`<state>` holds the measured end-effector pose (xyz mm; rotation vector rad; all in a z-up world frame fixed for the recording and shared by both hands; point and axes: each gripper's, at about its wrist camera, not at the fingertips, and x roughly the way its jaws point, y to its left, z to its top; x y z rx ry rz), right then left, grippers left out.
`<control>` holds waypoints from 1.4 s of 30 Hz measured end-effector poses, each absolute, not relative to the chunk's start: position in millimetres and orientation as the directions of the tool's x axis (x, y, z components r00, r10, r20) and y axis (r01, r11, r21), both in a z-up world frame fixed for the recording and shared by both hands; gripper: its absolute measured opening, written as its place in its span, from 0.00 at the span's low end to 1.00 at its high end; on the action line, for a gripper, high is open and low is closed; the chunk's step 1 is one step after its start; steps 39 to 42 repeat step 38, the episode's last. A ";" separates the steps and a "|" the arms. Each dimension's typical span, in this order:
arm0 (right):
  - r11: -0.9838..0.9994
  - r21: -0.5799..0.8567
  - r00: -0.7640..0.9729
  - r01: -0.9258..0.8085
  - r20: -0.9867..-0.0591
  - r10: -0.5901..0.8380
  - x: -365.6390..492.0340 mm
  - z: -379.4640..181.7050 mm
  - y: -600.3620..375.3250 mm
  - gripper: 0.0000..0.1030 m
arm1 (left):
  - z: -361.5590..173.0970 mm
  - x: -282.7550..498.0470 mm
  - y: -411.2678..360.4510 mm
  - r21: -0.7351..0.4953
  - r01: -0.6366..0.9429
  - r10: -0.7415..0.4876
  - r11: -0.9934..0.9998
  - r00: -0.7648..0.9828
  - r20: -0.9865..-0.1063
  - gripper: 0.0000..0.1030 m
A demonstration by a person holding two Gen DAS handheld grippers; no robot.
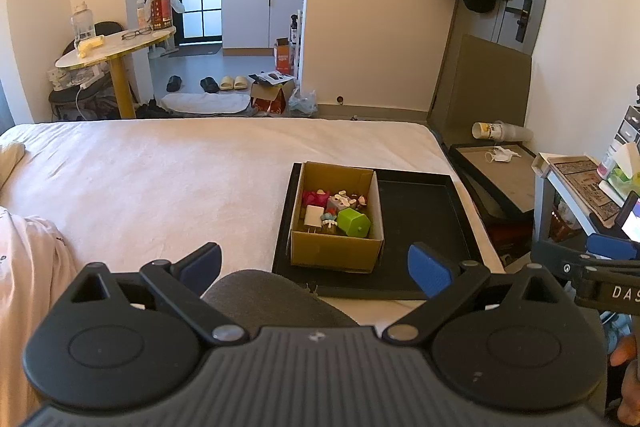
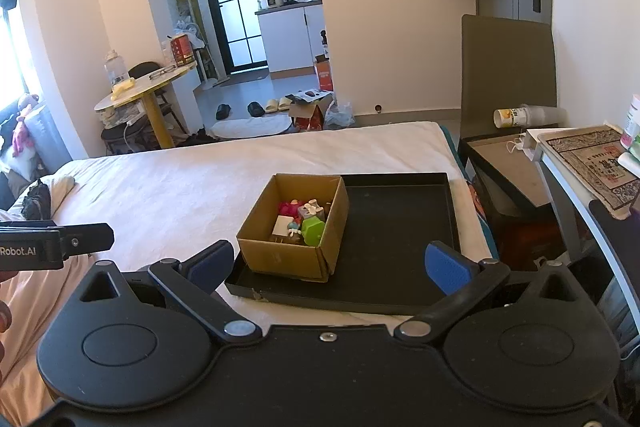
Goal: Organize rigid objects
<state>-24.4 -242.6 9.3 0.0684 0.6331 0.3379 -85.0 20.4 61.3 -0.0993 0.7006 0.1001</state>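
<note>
Well short of the cardboard box (image 2: pixel 294 227), left gripper (image 1: pixel 316 269) and right gripper (image 2: pixel 332 263) gape wide, empty.

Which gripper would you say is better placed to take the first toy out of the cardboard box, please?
Probably the right gripper: its open fingers frame the cardboard box and the black tray. The left gripper, also open, has the box off toward its right finger.

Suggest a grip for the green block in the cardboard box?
Come from above: the cardboard box walls block side approaches. Close the right tongs across the green block on its flat opposite faces; it lies topmost, tilted, nearest the front right corner.
</note>
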 end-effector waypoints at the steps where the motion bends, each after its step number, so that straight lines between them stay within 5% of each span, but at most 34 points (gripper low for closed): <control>1: 0.943 0.166 0.753 -0.287 -0.569 0.329 -24.5 9.3 -242.6 1.00 | 61.3 -84.9 20.5 -0.058 -0.125 0.058 0.991 0.760 -0.647 0.96; 42: 0.947 0.173 0.740 -0.272 -0.591 0.321 -13.4 2.4 -241.6 1.00 | 55.3 -72.5 25.1 -0.084 -0.094 0.016 0.992 0.753 -0.657 0.96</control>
